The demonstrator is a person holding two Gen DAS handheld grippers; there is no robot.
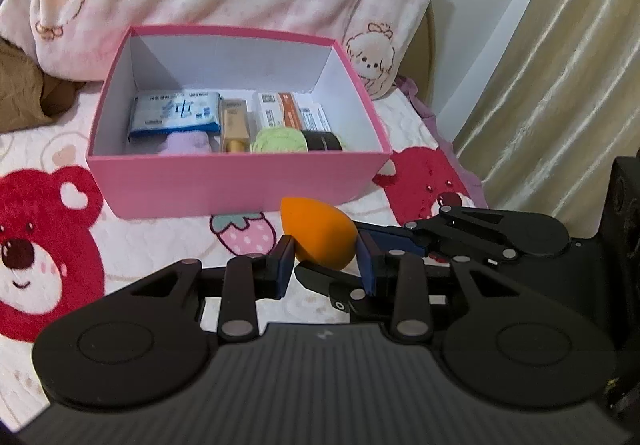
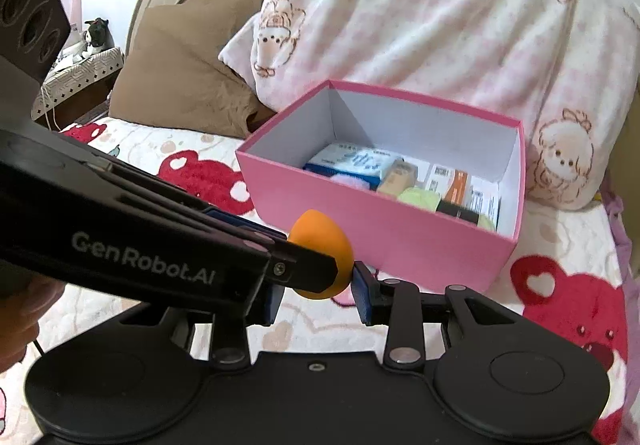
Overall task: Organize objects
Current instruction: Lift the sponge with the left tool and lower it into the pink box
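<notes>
Orange sponge [image 1: 320,235] matt, spongy; pink box [image 1: 240,181] smooth card (white inside); bedcover [image 1: 52,245] quilted cloth; gripper fingers [image 1: 285,265] matt black plastic.

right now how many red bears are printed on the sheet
3 show in the left wrist view: one left of the pink box, one at its right corner, and a third's edge at the bottom left. More may be hidden.

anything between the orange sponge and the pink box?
No. In the left wrist view only bare bedsheet shows between the orange sponge, held by the left gripper, and the pink box.
</notes>
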